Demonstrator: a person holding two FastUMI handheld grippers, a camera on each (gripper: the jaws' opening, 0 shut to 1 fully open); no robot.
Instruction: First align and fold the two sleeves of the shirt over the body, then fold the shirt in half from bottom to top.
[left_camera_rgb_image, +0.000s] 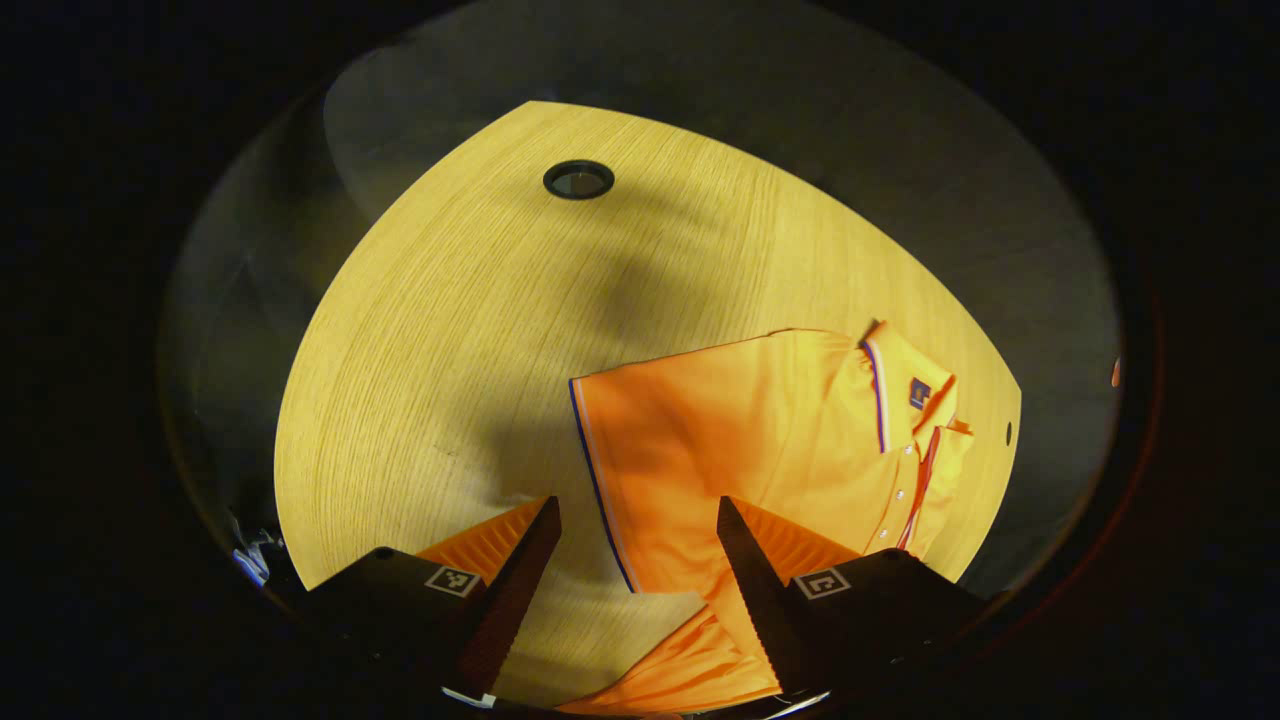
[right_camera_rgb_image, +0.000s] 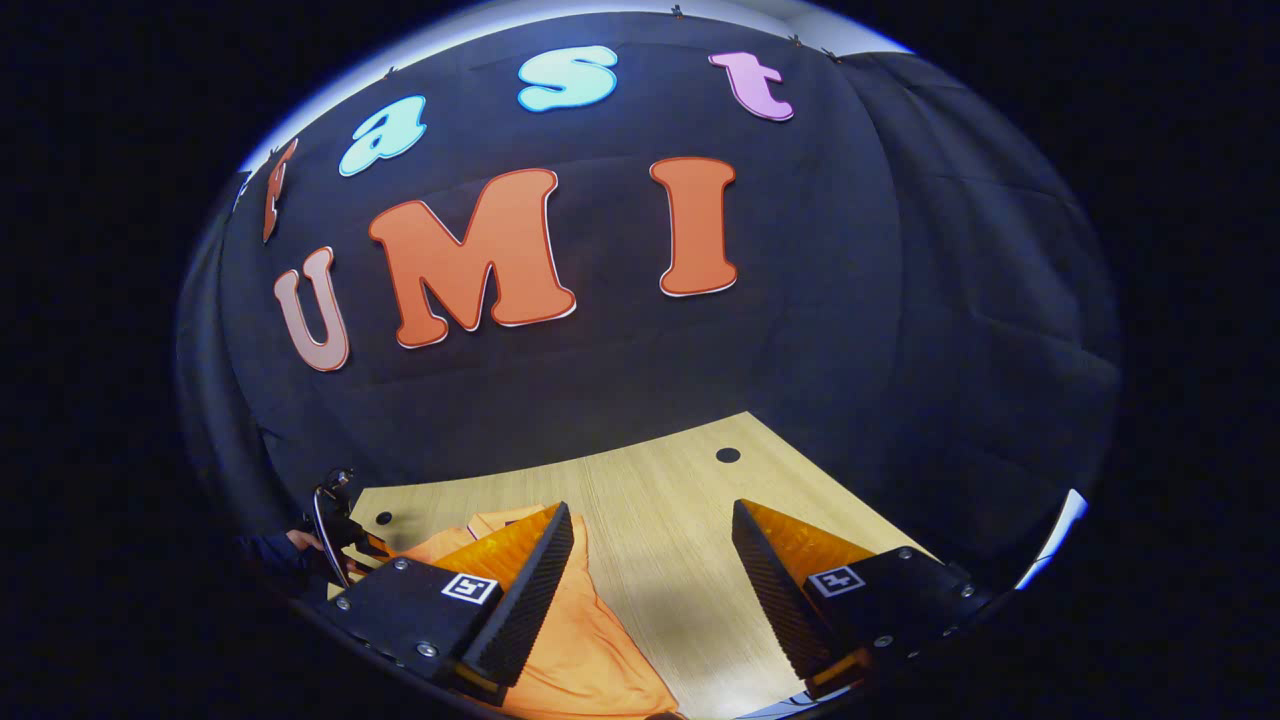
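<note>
Jaws of the left gripper spread wide, gripping nothing, hovering over the orange short-sleeved polo shirt with striped collar lying on the pale wood-grain surface. Right gripper jaws likewise wide apart and empty, held near the shirt's edge, tilted up toward the booth wall. Judged step: sleeve folding looks at least partly done, one side edge lying straight; bottom-to-top fold not done. Next move calls for both jaws dropping to the hem corners. Hem cut off below the left gripper; far sleeve's state hard to make out. Hand dim at left.
</note>
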